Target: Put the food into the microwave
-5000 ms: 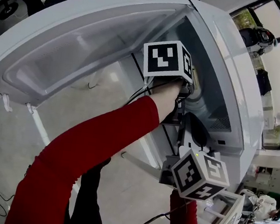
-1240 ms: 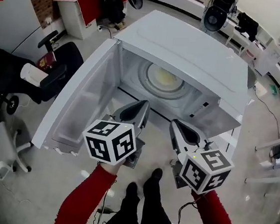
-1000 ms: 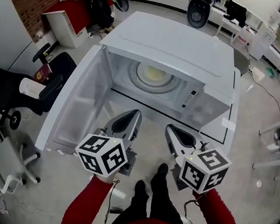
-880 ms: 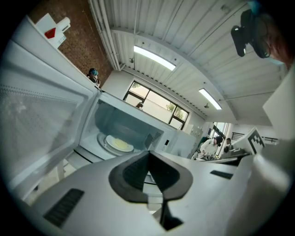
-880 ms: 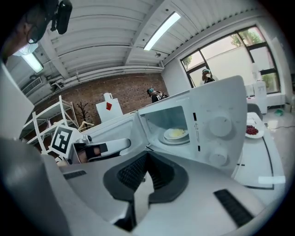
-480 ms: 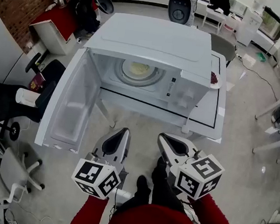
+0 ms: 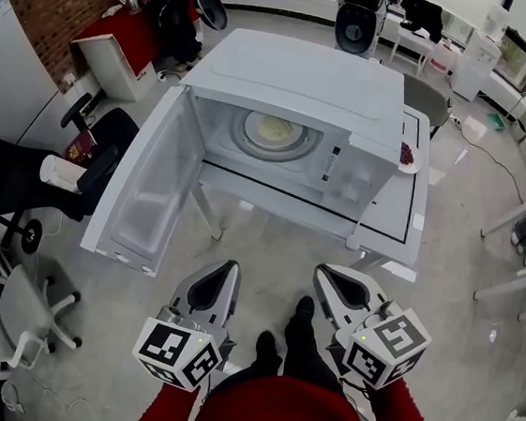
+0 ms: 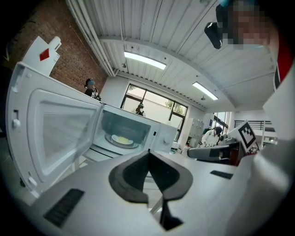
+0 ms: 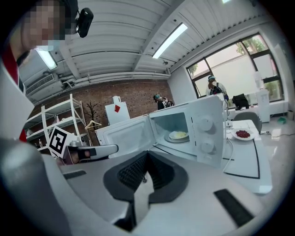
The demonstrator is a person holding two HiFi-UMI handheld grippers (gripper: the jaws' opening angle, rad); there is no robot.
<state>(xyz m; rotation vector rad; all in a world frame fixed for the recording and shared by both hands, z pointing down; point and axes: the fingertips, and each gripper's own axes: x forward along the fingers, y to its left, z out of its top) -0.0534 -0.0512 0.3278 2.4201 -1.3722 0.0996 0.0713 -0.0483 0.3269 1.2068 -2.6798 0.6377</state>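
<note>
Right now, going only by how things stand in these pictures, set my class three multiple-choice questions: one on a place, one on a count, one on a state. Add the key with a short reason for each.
1. Where, relative to the microwave, is the plate of red food?
A. Inside it
B. On top of it
C. Beside it on the table, at the dial side

2. How many dials are on the microwave's front?
A. Two
B. One
C. Four

3. How does the microwave's door stand?
A. Shut
B. Swung open
C. Taken off

Key:
1 C: the head view shows it on the table, right of the housing.
2 A: the right gripper view shows one dial above another.
3 B: the door hangs out to the side, and the inside with its plate of pale food is in plain sight.
</note>
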